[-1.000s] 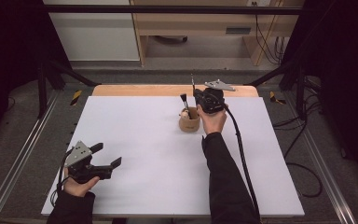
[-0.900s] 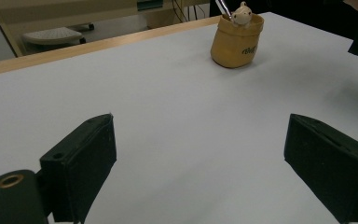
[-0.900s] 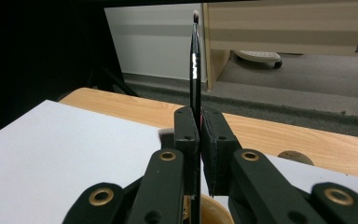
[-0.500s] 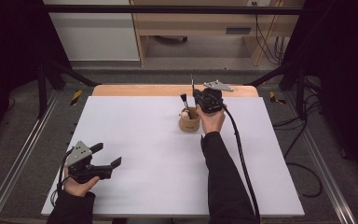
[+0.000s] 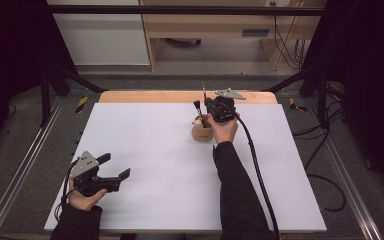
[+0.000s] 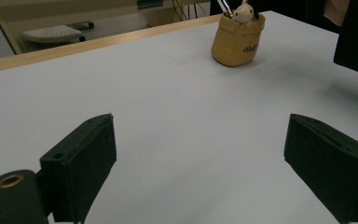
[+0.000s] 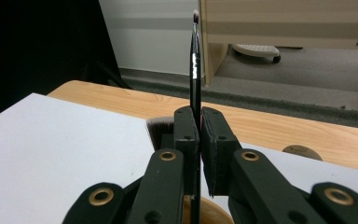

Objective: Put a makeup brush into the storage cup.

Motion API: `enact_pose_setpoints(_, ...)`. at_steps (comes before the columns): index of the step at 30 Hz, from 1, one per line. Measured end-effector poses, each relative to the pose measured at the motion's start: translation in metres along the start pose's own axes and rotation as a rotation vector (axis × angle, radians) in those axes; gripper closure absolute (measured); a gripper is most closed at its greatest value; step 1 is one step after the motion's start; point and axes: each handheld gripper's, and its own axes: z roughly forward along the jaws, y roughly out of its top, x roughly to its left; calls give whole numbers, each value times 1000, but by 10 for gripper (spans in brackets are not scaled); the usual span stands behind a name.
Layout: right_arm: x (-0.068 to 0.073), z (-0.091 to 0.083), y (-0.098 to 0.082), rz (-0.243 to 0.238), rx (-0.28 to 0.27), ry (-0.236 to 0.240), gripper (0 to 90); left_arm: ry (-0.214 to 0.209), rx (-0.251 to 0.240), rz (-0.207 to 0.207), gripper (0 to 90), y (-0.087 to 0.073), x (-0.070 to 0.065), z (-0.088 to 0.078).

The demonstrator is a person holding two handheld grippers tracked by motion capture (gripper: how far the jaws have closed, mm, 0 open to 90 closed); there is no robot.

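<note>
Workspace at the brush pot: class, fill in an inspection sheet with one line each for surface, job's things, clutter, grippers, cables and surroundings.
Surface: white table top with a wooden strip along its far edge.
Job's things: thin black brush standing upright over the tan pot; a wider brush stands in the pot.
Clutter: nothing seen.
Grippers: right gripper shut on the thin black brush; left gripper open, near the table's front left corner, holding nothing.
Cables: black cable trailing from the right gripper along the sleeve.
Surroundings: wooden furniture beyond the table, grey floor.
</note>
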Motion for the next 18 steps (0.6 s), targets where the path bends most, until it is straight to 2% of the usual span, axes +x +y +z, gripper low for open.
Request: enact_pose_setpoints(18, 7, 9, -13, -10, 32, 2, 858, -2, 3, 2, 85, -1, 0, 0)
